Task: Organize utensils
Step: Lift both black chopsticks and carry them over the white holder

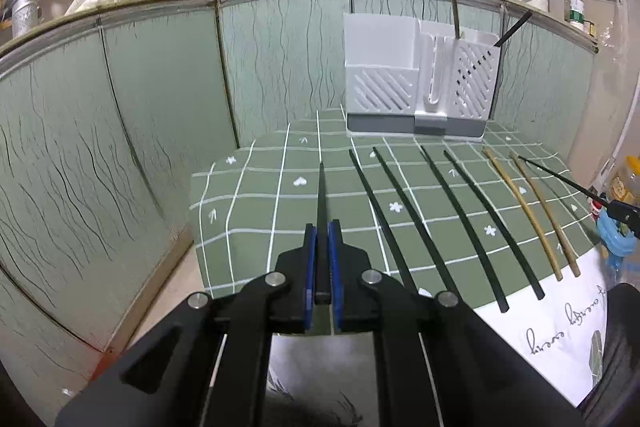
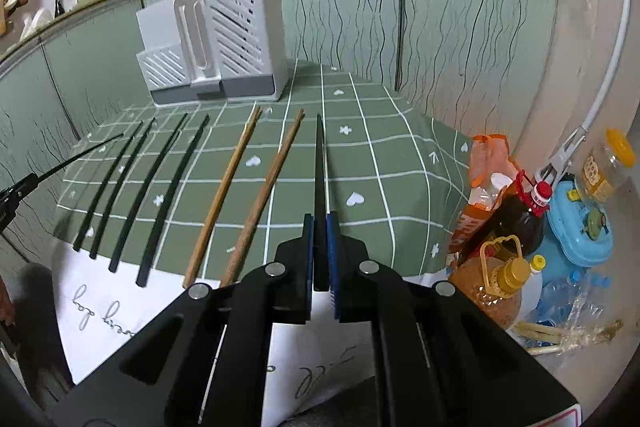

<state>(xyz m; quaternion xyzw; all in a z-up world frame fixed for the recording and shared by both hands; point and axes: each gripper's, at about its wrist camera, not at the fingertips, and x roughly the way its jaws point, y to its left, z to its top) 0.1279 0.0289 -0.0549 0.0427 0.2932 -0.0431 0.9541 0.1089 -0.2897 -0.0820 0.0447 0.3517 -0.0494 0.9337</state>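
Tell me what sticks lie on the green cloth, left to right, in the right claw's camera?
Four black chopsticks, then two wooden chopsticks, then the black chopstick pinched in the right claw.

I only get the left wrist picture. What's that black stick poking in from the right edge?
Observer: A black chopstick. The right gripper has it clamped between its blue pads.
Operator: And what's further right, beyond what I can see?
Observer: Down on the floor stand an oil jug, a dark bottle with a red cap, and an orange bag.
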